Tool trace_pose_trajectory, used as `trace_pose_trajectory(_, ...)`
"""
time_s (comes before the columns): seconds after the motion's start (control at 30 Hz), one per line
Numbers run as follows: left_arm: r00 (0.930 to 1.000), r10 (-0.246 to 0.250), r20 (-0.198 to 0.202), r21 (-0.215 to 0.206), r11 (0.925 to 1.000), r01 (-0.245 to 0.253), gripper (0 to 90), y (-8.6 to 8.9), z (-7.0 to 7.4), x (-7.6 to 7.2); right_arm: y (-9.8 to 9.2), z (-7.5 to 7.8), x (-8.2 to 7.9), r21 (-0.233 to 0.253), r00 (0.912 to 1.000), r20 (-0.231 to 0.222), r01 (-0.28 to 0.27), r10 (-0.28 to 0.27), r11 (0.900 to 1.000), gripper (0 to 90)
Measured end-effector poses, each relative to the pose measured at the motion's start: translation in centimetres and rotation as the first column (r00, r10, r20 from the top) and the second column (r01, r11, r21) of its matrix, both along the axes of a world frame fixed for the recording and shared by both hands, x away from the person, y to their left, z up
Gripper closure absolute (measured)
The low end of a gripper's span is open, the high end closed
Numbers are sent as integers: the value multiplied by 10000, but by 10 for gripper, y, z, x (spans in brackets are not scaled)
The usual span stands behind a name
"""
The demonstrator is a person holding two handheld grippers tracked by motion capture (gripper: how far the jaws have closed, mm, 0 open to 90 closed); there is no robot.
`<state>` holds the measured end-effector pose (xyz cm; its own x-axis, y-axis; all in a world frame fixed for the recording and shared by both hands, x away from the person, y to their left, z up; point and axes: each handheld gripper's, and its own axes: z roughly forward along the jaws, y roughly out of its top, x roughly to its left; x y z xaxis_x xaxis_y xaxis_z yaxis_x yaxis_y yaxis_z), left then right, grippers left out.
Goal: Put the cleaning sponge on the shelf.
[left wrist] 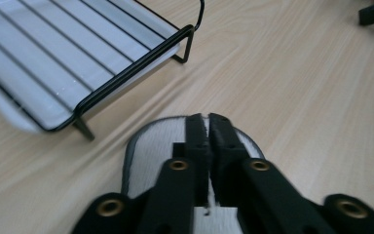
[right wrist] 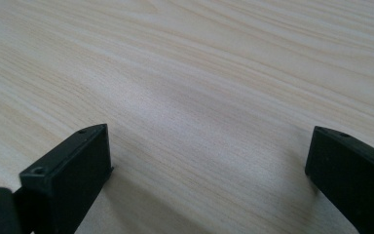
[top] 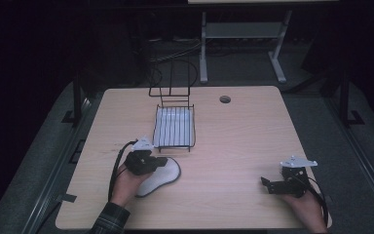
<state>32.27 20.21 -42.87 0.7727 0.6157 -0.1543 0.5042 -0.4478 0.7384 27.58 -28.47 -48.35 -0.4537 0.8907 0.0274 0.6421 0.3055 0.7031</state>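
Currently your left gripper (top: 161, 161) sits just in front of the wire rack (top: 174, 127), jaws pinched together on the white plate (top: 163, 178) with the grey rim; in the left gripper view the jaws (left wrist: 207, 127) meet over the plate (left wrist: 148, 151) with barely a slit between them. Plate lies flat on the table (top: 233, 146), just short of the rack's near left corner, close but not touching. The rack (left wrist: 78, 63) holds a white tray under its wires. Your right gripper (top: 267, 183) is well right of the rack, near the table's front edge, jaws wide apart (right wrist: 209, 161), bare wood between them, holding nothing
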Motion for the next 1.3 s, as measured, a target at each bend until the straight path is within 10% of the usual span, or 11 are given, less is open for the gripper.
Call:
trace_pose_trajectory(0.53, 9993, 320, -189, 198, 9993, -316, 150, 33, -8, -8, 0, 0, 0, 1, 10000, 0, 10, -10, 10000, 24)
trace_pose_trajectory(0.97, 9996, -170, -218, 1266, 9918, 196, 129, 25, -26, 1, 0, 0, 0, 3, 10000, 3, 33, -33, 10000, 24)
trace_pose_trajectory(1.3, 9989, -278, -364, 1202, 9922, 320, 128, 23, -31, 2, 0, 0, 1, 2, 10000, 13, 43, -43, 10000, 24)
